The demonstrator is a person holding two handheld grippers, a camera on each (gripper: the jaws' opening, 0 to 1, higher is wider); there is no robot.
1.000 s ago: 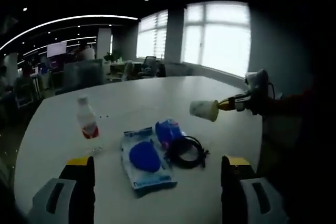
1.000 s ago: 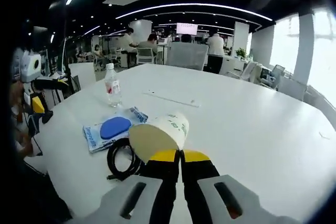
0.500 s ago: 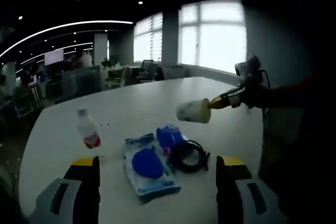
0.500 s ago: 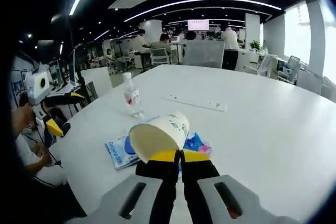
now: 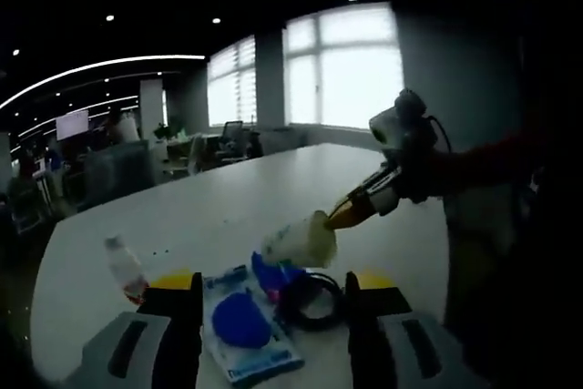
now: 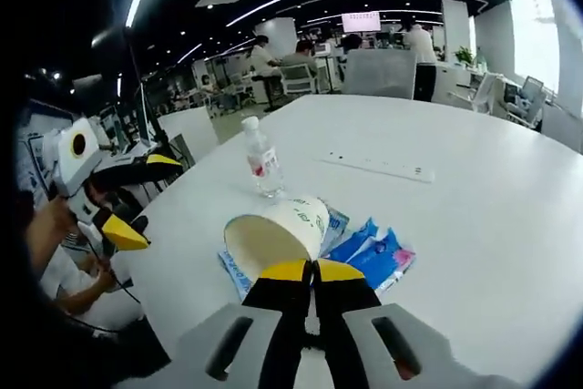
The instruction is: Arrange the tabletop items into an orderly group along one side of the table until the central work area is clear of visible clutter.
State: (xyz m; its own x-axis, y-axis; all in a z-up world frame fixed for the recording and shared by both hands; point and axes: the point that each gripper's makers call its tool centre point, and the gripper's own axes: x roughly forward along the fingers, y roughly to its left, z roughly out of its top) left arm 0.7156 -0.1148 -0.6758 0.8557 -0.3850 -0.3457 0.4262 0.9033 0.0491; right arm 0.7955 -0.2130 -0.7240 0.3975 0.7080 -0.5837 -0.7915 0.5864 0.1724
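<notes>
**Paper cup pinched above the clutter**

The right gripper (image 6: 314, 271) has its jaws closed on the rim of a pale paper cup (image 6: 278, 232), tipped sideways over glossy blue packets (image 6: 373, 254). The left gripper (image 5: 273, 293) has its jaws spread wide, empty. A clear plastic bottle (image 6: 261, 159) stands upright on the smooth white surface (image 6: 474, 216), near a coiled black cable (image 5: 314, 300).

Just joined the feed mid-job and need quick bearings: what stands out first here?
The right tool is shut on the rim of a paper cup, held on its side over the blue packets on the white table. A water bottle stands upright beyond them. The left tool is open, with a coiled black cable between its jaws.
</notes>
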